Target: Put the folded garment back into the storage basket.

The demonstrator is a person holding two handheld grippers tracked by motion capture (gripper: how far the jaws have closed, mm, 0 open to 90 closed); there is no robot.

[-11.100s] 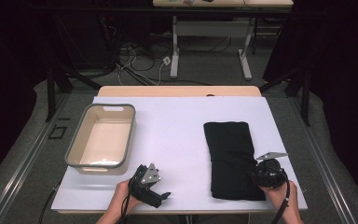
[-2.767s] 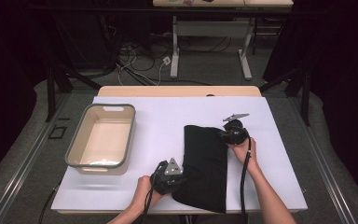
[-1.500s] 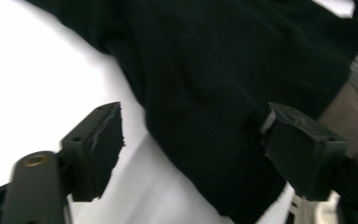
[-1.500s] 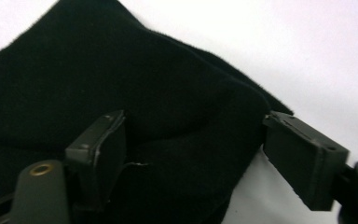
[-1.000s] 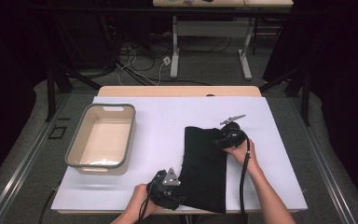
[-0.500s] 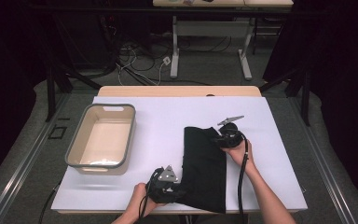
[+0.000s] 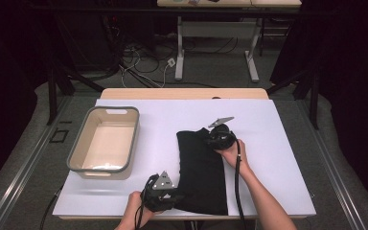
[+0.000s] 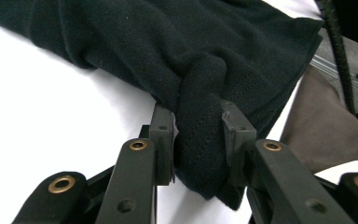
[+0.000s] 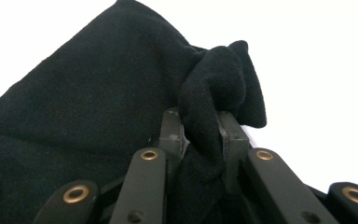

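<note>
1. Black cloth (image 7: 201, 172) lies folded on the white table (image 7: 278, 158), right of the grey tub (image 7: 104, 143), which has nothing in it
2. L gripper (image 8: 198, 154) jaws have just been closing; they're now pinched on a bunched fold at the cloth's near L corner
3. R gripper (image 9: 204, 135) jaws likewise just closed in, now clamped on a wad at the far R corner
4. Both grips look done imo; still left: lift, fold or shift the cloth, prob toward the tub

Matt black knit cloth (image 7: 201, 172)
</note>
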